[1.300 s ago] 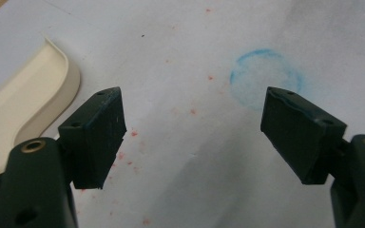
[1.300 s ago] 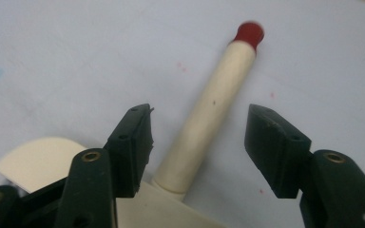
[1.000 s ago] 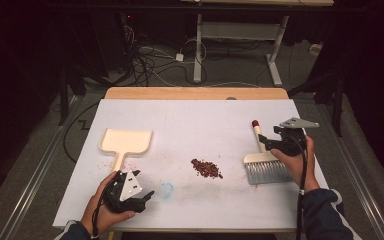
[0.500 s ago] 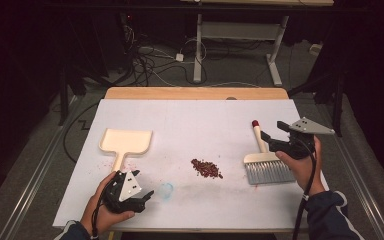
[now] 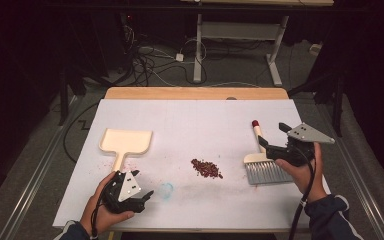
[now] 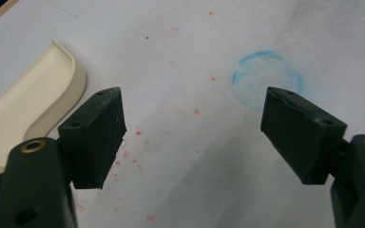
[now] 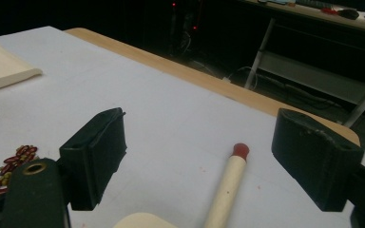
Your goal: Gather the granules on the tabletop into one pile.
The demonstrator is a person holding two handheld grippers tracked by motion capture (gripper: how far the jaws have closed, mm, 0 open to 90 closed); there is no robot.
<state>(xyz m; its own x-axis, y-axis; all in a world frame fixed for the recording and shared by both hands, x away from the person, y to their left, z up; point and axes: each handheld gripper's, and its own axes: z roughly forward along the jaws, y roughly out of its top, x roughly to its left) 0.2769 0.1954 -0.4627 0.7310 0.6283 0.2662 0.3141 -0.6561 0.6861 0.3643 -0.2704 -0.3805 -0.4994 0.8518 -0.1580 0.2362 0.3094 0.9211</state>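
While beans [image 5: 206, 168] lie mid-table, dustpan [image 5: 125, 142] sits apart left.

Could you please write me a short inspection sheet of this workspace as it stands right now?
Surface: white sheet over a wooden table, with faint red specks and a blue ring mark.
Job's things: brush lying flat at the right, red-tipped handle pointing away; cream dustpan at the left; small pile of red beans between them.
Clutter: nothing seen.
Grippers: left gripper open, low over the sheet near the dustpan's handle, nothing between the jaws; right gripper open above the brush handle, jaws just opened wider, not touching it.
Cables: a black cable trails from the right gripper; loose wires on the floor behind.
Surroundings: dark room, a desk frame beyond the table.
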